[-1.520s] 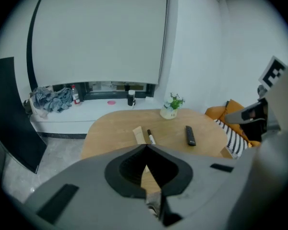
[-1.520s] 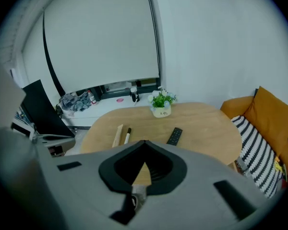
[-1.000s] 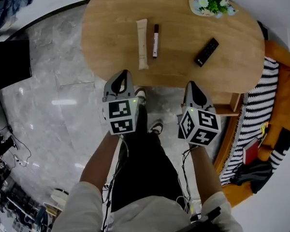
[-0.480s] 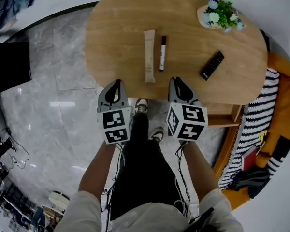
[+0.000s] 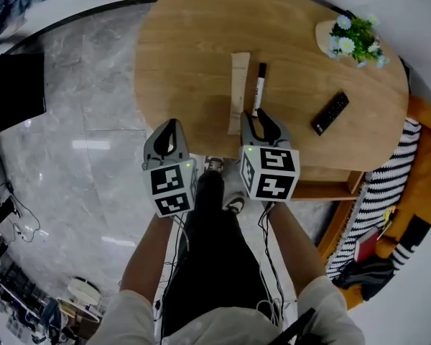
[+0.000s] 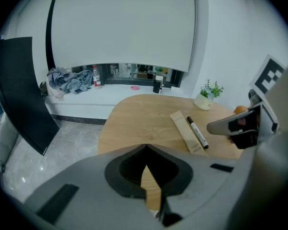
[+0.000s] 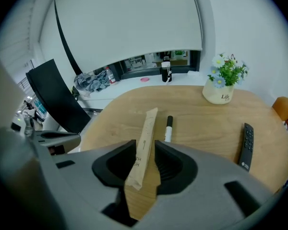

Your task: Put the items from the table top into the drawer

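On the oval wooden table lie a long tan packet, a black-and-white marker beside it, and a black remote further right. My right gripper hangs over the table's near edge. Its jaws are opening, and in the right gripper view the packet's near end shows in the gap between them, the pads not pressing on it. My left gripper is shut on nothing, off the table's near edge above the floor. In the left gripper view its tips meet.
A white pot of flowers stands at the table's far right. A wooden part like a drawer juts out under the near right rim. A striped rug and an orange seat lie to the right. The grey marble floor spreads left.
Both grippers have moved forward toward the table. The right one has swung left to the packet's near end and its jaws have parted. The left one stays shut.
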Demonstrator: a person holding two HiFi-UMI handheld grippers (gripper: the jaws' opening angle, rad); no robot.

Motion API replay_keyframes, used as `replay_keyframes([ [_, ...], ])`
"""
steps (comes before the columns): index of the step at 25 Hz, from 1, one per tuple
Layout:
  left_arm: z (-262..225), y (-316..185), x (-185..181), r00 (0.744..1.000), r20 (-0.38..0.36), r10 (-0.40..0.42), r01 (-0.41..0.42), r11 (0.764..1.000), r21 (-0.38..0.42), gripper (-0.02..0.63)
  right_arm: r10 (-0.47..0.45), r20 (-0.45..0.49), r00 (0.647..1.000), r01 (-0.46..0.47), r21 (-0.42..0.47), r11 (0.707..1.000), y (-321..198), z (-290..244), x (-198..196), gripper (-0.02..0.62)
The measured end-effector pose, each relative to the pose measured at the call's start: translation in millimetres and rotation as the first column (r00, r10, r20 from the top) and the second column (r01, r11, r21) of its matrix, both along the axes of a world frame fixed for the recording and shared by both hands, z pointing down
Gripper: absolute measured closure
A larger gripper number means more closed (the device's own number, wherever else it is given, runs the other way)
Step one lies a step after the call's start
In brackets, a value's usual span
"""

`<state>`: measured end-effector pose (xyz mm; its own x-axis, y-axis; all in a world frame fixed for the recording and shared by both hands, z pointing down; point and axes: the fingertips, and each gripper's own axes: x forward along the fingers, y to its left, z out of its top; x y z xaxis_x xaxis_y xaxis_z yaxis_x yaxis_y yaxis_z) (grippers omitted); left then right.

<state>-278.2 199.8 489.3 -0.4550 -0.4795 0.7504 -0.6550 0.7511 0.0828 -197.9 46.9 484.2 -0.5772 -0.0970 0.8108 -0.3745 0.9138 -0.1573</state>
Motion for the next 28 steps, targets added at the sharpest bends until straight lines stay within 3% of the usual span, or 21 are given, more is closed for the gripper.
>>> replay_keyframes([
  [16, 32.5, 22.1, -23.9, 0.998, -0.046, -0.053, 0.052, 0.999, -0.012, 0.601, -0.023, -0.149, 0.989, 0.023, -0.006, 1.0, 6.4, 63.0, -31.1, 0.462],
  [28, 39.0, 28.6, -25.4, 0.997, -0.051, -0.06, 0.059, 0.998, -0.016, 0.601, 0.006, -0.13, 0.992, -0.009, -0.024, 1.0, 7.1, 62.4, -33.5, 0.545],
])
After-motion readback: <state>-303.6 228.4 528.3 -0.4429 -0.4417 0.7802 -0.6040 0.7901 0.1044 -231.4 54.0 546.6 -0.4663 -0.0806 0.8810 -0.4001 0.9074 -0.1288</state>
